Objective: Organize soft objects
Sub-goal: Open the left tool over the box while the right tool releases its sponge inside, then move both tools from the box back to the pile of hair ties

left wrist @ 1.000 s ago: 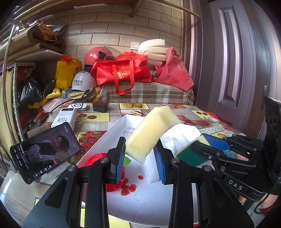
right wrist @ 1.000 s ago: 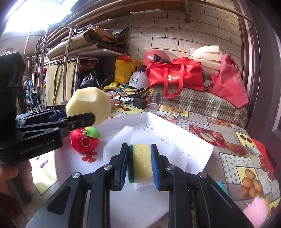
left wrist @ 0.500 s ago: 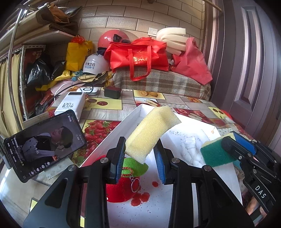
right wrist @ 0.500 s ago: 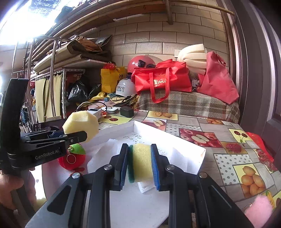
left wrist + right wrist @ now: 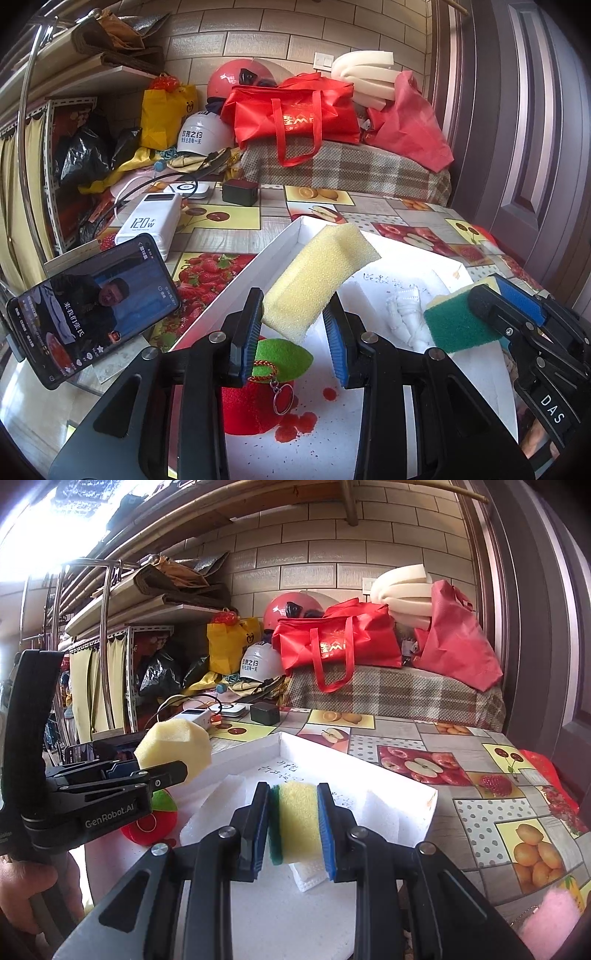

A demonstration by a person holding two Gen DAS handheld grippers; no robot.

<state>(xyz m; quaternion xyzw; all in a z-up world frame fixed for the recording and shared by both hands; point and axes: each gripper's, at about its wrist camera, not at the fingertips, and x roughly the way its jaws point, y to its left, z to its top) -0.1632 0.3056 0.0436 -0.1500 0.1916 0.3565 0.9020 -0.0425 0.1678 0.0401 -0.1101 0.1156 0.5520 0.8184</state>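
Observation:
My left gripper (image 5: 293, 325) is shut on a plain yellow sponge (image 5: 317, 275), held tilted above the white tray (image 5: 273, 243); the sponge also shows in the right wrist view (image 5: 173, 744). My right gripper (image 5: 293, 821) is shut on a yellow-and-green scouring sponge (image 5: 297, 821), held above the tray (image 5: 354, 762); it shows at the right of the left wrist view (image 5: 456, 321). A red plush apple with a green leaf and keyring (image 5: 258, 391) lies in the tray under the left gripper, and shows in the right wrist view (image 5: 155, 821). White foam pieces (image 5: 406, 314) lie in the tray.
A phone on a stand (image 5: 92, 306), a white power bank (image 5: 151, 225) and a black charger (image 5: 240, 192) are left of the tray. Bags and helmets (image 5: 295, 110) pile up at the back. A pink soft item (image 5: 550, 919) lies on the table at the right.
Both grippers have lifted a little, each still holding its sponge. The plush apple shows more fully under the left gripper.

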